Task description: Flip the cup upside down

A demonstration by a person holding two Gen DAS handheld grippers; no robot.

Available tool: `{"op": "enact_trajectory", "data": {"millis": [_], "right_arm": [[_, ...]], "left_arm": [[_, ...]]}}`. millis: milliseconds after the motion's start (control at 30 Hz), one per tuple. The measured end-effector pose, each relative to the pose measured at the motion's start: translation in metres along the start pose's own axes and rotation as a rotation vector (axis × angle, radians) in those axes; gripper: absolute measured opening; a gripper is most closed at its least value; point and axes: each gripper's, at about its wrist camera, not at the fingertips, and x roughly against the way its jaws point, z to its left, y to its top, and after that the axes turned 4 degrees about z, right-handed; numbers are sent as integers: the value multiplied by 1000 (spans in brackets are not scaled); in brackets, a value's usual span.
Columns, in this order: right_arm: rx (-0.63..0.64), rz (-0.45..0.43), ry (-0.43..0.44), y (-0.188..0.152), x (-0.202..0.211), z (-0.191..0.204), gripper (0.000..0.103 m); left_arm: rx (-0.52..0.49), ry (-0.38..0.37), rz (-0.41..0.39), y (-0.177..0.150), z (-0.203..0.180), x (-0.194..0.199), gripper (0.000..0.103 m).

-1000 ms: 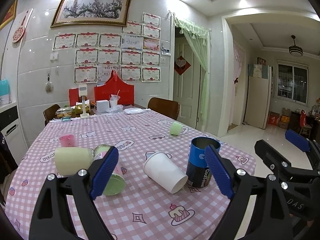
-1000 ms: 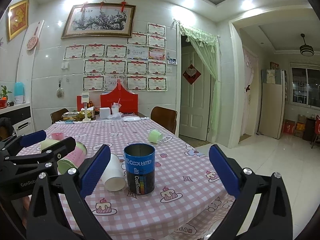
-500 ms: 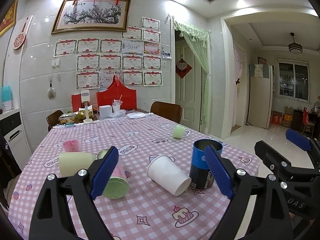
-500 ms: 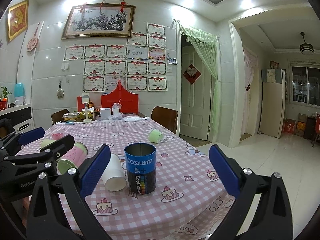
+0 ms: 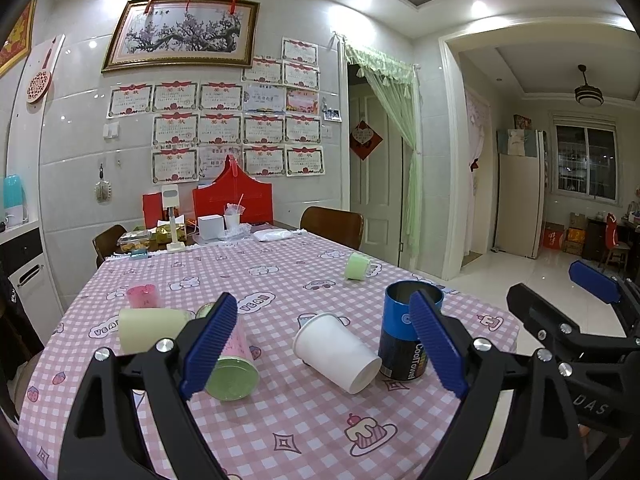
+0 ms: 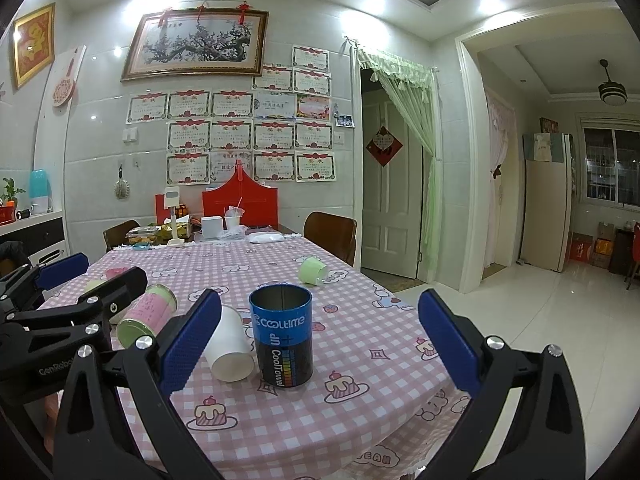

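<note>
While both the left gripper and right gripper hover spread and empty, the white cup lies sideways on the table, untouched, so the flip remains undone

Left claw gapes above the toppled white cup.

The left gripper is hanging low over the near part of the table with its two blue fingers spread wide apart and nothing between them. The right gripper is hanging near the table's corner, just beside the left one, fingers also wide apart and empty.
</note>
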Motion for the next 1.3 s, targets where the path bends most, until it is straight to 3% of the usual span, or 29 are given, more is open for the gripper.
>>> {"op": "enact_trajectory", "data": {"millis": [1300], "right_arm": [[-13,6,-1,-1,3,4,95]], "left_arm": [[-1,-4,10,1,0,-1,87]]}}
